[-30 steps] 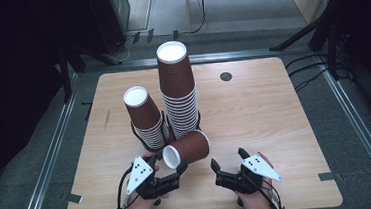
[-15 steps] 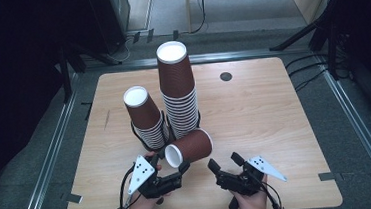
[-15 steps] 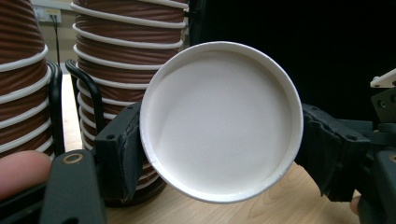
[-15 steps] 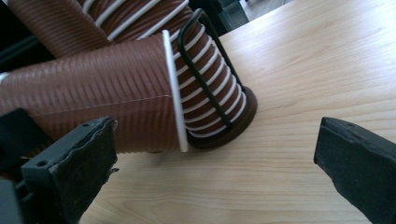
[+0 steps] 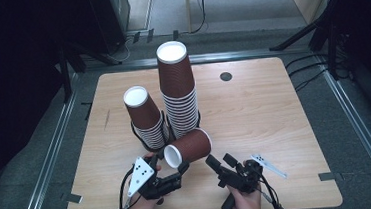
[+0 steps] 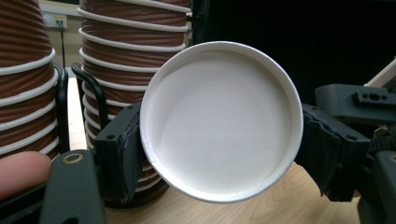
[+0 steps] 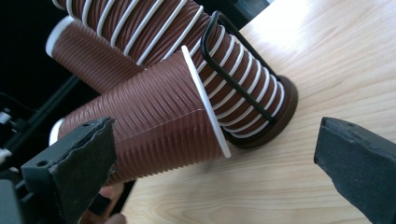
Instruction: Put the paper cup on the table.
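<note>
Nearest the person, the left gripper [image 5: 174,171] is clenched on a single brown ribbed paper cup [image 5: 189,148], its 2 black jaws pressing the cup's sides just behind the white rim; in the left gripper view that cup [image 6: 219,119] faces the camera with its white bottom disc, a jaw tight on each side and a fingertip [image 6: 21,170] at the lower left. The cup lies tipped on its side above the wooden table [image 5: 274,112], its white end toward the left gripper and its wider end toward the stacks. Just beside it, the right gripper [image 5: 218,166] is released, jaws spread wide with nothing between them; its own view shows the held cup [image 7: 154,123] close to one jaw, apart from the pads. Behind the held cup stand 2 stacks of upside-down cups in black wire holders: a shorter stack [image 5: 147,117], leaning left, and a taller stack [image 5: 178,92] beside it. Farther back, a small dark round disc [image 5: 226,76] sits in the tabletop.
</note>
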Action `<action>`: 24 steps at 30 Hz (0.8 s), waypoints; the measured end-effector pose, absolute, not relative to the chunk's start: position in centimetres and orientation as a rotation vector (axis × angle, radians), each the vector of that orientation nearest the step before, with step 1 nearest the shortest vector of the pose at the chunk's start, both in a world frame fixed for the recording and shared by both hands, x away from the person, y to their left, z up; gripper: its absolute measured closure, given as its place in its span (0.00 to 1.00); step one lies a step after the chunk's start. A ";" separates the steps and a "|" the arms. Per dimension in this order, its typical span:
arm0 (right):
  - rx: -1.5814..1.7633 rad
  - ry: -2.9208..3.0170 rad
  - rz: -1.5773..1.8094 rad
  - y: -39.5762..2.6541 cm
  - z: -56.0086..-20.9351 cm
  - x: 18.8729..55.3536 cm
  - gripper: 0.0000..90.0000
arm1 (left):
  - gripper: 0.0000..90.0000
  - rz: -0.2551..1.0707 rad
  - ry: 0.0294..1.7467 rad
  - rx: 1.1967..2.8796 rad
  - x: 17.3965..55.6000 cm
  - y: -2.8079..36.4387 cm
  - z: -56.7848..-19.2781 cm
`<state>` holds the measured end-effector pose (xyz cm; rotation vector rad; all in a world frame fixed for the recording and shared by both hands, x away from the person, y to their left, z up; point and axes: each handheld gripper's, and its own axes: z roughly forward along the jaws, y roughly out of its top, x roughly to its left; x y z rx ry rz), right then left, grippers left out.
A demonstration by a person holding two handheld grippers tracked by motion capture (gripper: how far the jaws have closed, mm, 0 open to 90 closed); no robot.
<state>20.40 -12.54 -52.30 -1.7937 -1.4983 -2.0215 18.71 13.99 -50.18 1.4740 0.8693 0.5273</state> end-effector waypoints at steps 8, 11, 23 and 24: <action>-1.795 -1.331 -1.973 -12.4 -52.1 20.4 0.00 | 0.27 0.535 0.844 1.489 18.5 13.2 -50.4; -1.800 -1.260 -1.943 -12.5 -52.2 20.4 0.00 | 0.27 0.537 0.835 1.490 18.4 12.9 -50.5; -1.814 -0.983 -1.792 -12.4 -53.1 20.3 0.00 | 0.27 0.542 0.813 1.501 18.0 11.9 -50.8; -1.813 -0.969 -1.783 -12.4 -53.2 20.3 0.00 | 0.27 0.542 0.810 1.501 18.0 11.8 -50.8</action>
